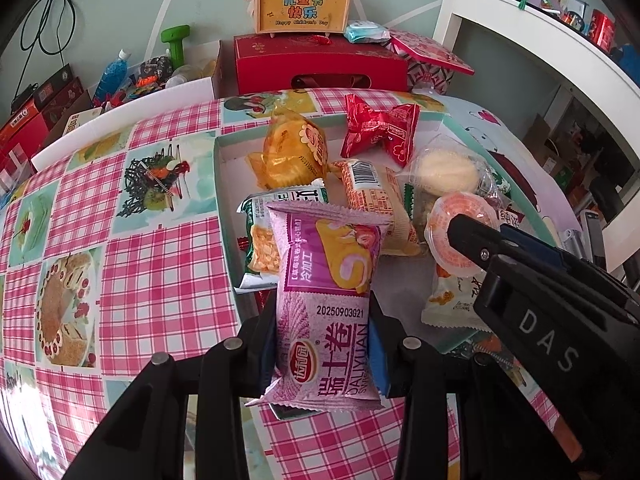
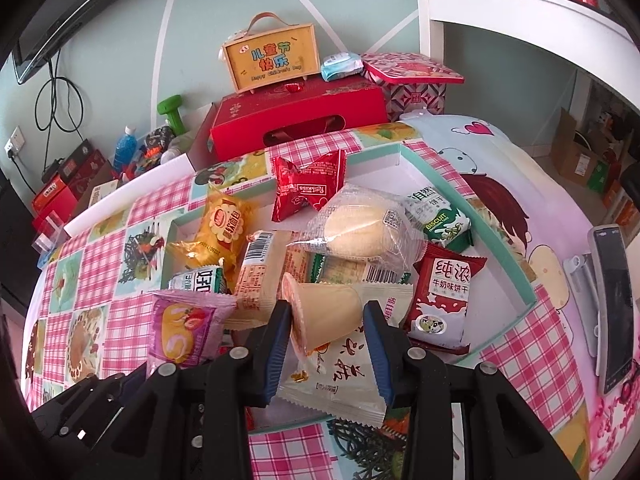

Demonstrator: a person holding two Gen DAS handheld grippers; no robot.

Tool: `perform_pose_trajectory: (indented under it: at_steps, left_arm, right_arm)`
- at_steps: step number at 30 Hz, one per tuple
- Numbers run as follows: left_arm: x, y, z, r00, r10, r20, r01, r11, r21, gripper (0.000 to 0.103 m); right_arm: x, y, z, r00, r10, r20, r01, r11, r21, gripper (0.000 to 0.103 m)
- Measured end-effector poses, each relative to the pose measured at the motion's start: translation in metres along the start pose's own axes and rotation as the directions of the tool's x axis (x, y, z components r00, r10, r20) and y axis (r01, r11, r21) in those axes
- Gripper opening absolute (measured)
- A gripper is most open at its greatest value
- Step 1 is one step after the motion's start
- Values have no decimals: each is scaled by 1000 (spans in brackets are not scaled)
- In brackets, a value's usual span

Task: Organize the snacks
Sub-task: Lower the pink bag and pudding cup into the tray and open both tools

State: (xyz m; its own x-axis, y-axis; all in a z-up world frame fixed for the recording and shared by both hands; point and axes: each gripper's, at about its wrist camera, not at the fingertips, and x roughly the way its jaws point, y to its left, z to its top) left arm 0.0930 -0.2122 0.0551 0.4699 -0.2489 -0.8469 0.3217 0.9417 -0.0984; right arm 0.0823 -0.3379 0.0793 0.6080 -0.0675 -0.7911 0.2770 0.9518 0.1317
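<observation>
Purple foil-wrapped Swiss-roll packet [image 1: 328,304] sits clamped in the left gripper [image 1: 326,344] above the shallow teal-rimmed white tray [image 2: 496,248]; the right gripper [image 2: 326,344] pinches a peach-coloured plastic jelly cup [image 2: 320,316]; each should ease down onto bare tray floor before loosening.

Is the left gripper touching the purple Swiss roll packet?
Touching. The left wrist view shows the left gripper closed on the purple Swiss roll packet, with both pads pressed against its sides.
</observation>
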Motion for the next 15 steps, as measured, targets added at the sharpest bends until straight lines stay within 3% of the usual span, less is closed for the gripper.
perform_pose_trajectory:
  at_steps: [9,11,13,15]
  left_arm:
    - [1,3,2,1000,-14,-6,14,1000,-21,42]
    - [0,4,3,1000,-19,-8,19,1000,-23,45]
    - [-3,5,4,1000,-23,-5,23,1000,-19,56]
    - [-8,5,5,1000,-29,6,29,999,-21,58]
  right_arm:
    - [-2,1,1,1000,22,3,-21,1000,-5,41]
    - [-4,2,2,1000,27,8,-27,1000,-6,41]
    - [-6,2,2,999,34,12,-34,999,-9,42]
    - [-7,3,3,999,35,16,-34,999,-11,44]
